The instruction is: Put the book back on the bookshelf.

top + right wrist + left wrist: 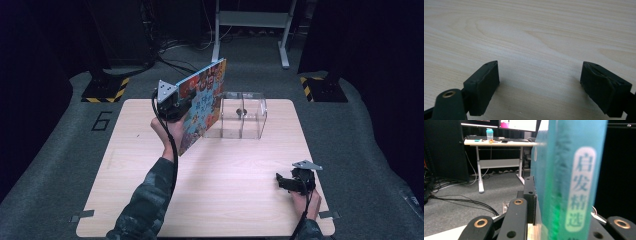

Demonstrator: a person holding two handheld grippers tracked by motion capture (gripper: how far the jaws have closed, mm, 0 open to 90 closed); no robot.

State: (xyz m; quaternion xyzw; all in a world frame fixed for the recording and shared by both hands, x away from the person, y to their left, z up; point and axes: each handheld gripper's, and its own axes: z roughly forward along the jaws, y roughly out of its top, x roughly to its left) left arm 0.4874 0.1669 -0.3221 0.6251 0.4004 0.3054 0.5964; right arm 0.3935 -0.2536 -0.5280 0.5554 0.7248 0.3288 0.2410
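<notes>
Colourful single book (202, 105) clamped in left gripper (172, 106) fingers, right gripper (540, 87) fingers spread, empty.

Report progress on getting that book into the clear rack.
Done: the left gripper is shut on the book and holds it upright above the table. In hand: carrying it beside the clear rack, which looks empty. Left: lowering it into a slot and letting go. The right gripper rests open on the table.

A lab: black curtains (380, 45), hazard-taped stand bases (105, 90), floor cables (175, 60).
</notes>
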